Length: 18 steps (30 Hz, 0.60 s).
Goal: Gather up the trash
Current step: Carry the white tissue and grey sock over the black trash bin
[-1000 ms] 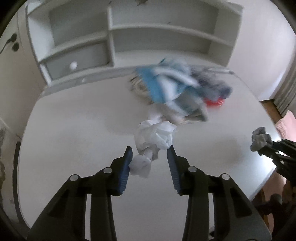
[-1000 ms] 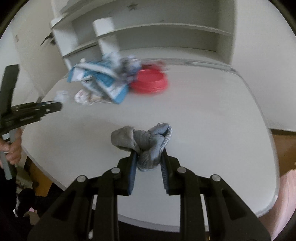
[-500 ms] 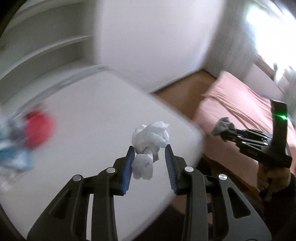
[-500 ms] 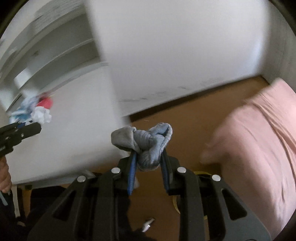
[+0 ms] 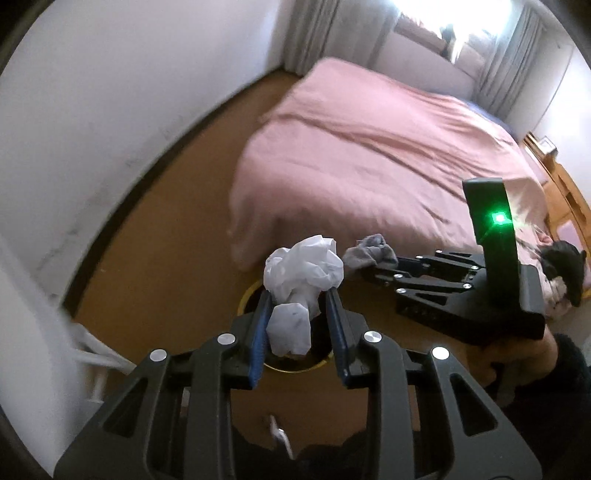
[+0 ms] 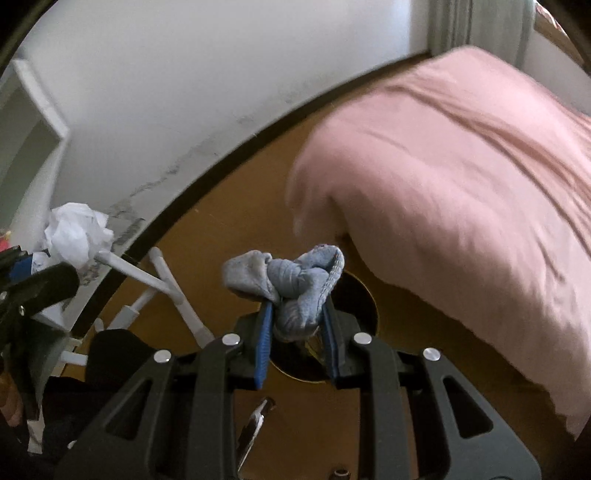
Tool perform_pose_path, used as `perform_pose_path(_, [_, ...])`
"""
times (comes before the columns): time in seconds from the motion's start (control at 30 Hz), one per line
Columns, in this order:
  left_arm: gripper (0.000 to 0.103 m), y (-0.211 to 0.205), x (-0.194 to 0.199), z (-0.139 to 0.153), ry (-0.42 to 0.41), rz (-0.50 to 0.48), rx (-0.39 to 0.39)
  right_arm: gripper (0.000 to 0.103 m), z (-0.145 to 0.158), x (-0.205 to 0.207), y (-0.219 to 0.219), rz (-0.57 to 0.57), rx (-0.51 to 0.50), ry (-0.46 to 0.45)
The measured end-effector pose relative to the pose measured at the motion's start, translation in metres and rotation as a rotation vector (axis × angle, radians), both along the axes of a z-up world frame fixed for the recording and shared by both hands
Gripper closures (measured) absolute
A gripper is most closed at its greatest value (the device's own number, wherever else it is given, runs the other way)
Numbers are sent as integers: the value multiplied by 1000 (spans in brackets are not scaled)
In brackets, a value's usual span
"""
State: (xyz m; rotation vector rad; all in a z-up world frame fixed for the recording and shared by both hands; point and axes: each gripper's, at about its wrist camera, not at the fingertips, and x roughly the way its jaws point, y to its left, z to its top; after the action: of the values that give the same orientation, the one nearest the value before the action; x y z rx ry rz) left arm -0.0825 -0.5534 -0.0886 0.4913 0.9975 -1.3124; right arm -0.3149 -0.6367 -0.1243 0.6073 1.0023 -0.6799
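Closest in, the left gripper point(image 5: 300, 325) has its jaws pinching a crumpled white wad of paper or plastic point(image 5: 303, 275), the bulk of it bulging above the blue pads. Directly below and behind that wad sits a round dark bin with a yellow rim point(image 5: 246, 295) on the brown floor point(image 5: 166, 258). Just beside it to the right, the right gripper point(image 6: 297, 325) has its jaws clamped on a balled-up grey-blue cloth point(image 6: 288, 284), which looks like a sock; from its own camera the same dark bin opening point(image 6: 360, 299) lies right under the cloth. So both pieces of trash are held in the air over or next to the bin, neither one inside it. A green light glows on the right gripper's upright black part point(image 5: 499, 218). White tube legs point(image 6: 162, 280) stand to the left by the white wall point(image 6: 221, 92). Further back, a bed with a pink cover point(image 5: 388, 155) fills the room, with grey curtains point(image 5: 325, 33) and a bright window behind it.
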Motion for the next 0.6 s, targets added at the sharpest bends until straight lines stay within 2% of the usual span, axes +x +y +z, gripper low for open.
perform_pose_path(0.13, [77, -30, -1, -38, 22, -9, 62, 79, -48, -16, -15, -24, 72, 33])
perform_pose_path(0.3, [79, -51, -6, -76, 30, -23, 109, 79, -106, -15, -22, -17, 152, 84])
perform_pose_path(0.4, [81, -57, -2, -103, 68, -9, 168, 79, -120, -12, -21, -9, 173, 94])
perform_pose_path(0.6, [81, -57, 0, -115, 68, -13, 183, 79, -128, -15, -21, 1, 196, 86])
